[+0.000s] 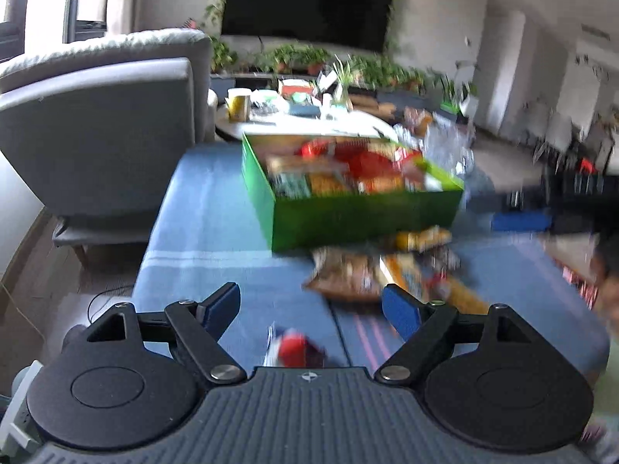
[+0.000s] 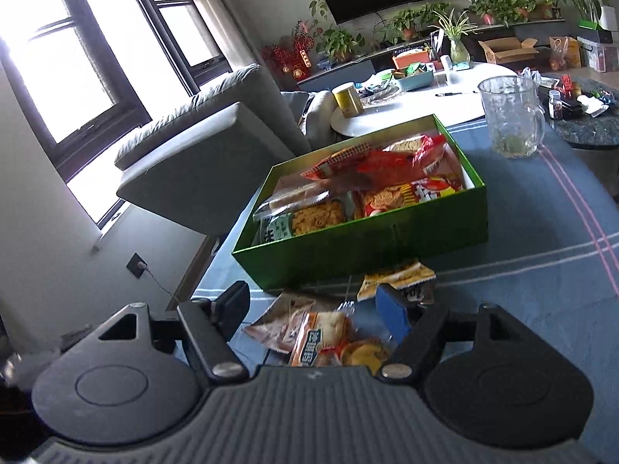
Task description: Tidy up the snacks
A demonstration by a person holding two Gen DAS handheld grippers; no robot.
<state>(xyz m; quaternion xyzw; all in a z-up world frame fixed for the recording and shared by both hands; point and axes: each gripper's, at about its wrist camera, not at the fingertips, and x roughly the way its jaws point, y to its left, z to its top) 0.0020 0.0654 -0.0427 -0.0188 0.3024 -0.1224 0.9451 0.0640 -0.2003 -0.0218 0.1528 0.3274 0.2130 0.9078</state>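
We see the rectangular green cardboard box (image 2: 359,243), filled with crinkled snack packets, on the blue striped tablecloth (image 2: 541,290), its long axis running from near left to far right. Loose foil packets (image 2: 329,336) lie just before its near wall. The right gripper (image 2: 313,305) stands open above them, clamping nothing. The left gripper (image 1: 313,305) is open and empty; its view is blurred. A ribbed glass mug (image 2: 510,116) stands beyond the box.
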